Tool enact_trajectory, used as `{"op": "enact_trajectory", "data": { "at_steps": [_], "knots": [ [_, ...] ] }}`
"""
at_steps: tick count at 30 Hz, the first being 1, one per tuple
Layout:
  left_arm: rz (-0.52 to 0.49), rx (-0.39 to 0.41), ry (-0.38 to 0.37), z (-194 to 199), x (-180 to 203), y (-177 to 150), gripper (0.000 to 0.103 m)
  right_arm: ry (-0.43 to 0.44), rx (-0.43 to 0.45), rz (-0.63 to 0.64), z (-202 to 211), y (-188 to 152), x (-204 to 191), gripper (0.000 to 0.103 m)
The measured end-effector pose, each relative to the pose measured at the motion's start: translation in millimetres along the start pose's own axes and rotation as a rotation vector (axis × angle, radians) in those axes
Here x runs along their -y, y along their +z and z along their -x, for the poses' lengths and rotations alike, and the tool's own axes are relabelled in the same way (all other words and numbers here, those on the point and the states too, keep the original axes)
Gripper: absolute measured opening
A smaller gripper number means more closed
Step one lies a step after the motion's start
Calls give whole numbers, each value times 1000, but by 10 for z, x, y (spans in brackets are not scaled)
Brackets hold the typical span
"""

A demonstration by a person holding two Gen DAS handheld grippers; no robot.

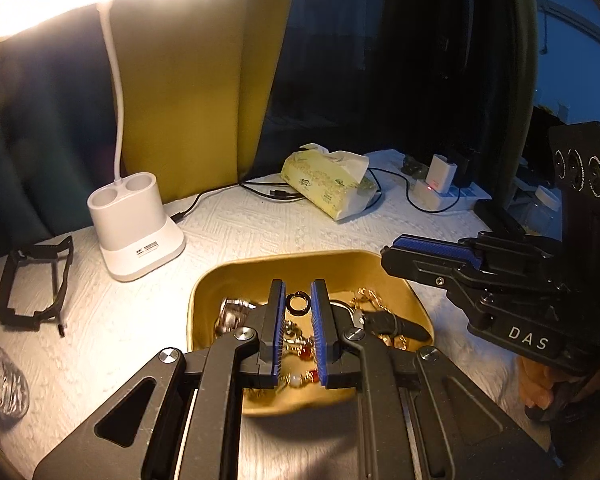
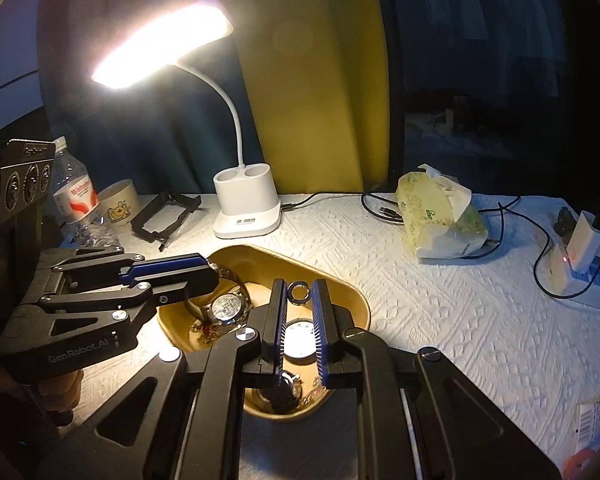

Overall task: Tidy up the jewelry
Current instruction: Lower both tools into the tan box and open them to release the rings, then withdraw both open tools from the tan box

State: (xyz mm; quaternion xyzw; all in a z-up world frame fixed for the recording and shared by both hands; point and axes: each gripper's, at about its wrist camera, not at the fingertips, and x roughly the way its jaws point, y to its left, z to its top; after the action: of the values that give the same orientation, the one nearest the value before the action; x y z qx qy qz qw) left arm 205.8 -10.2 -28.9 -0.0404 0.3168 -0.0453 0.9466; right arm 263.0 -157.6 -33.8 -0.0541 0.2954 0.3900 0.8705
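Gold-coloured and shallow, the tray [image 1: 204, 292] sits on the white textured counter [image 1: 260, 232] holding tangled jewelry: a silver watch [image 2: 226, 306], a white-faced pocket watch [image 2: 300, 340], gold chain [image 1: 370, 298] and red beads [image 1: 306, 354]. Each gripper hovers over the tray pinching a small dark ring: the left gripper [image 1: 299, 304] has its jaws closed on one ring [image 1: 299, 303], the right gripper [image 2: 299, 294] on another ring [image 2: 299, 293]. Farther back stand a lit white lamp [image 1: 136, 232] and a tissue pack [image 1: 328, 184].
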Motion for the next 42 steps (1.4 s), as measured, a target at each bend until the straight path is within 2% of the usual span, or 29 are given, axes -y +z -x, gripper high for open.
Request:
{"op": "enact_trajectory", "data": {
  "at_steps": [4,15,17,20,22,24,42],
  "knots": [
    [18,-31,-12,-128,-51,63,15,-3,-8,-6,-75,31,47,13],
    [29,-23,11,-151,-68,129,15,-43,-21,-40,-135,33,187,14],
    [30,-12,5,-100,-58,135,17,-55,-20,-45,-112,21,197,18],
    [26,8,4,-5,-33,143,29,-63,-14,-52,-58,16,194,30],
    [27,17,3,66,-30,139,30,-68,-10,-52,-8,7,173,39],
    [25,23,4,127,-24,131,30,-74,-7,-53,47,-9,145,42],
    [33,68,32,748,25,-202,30,-107,-15,-49,463,-298,-256,46]
  ]
}}
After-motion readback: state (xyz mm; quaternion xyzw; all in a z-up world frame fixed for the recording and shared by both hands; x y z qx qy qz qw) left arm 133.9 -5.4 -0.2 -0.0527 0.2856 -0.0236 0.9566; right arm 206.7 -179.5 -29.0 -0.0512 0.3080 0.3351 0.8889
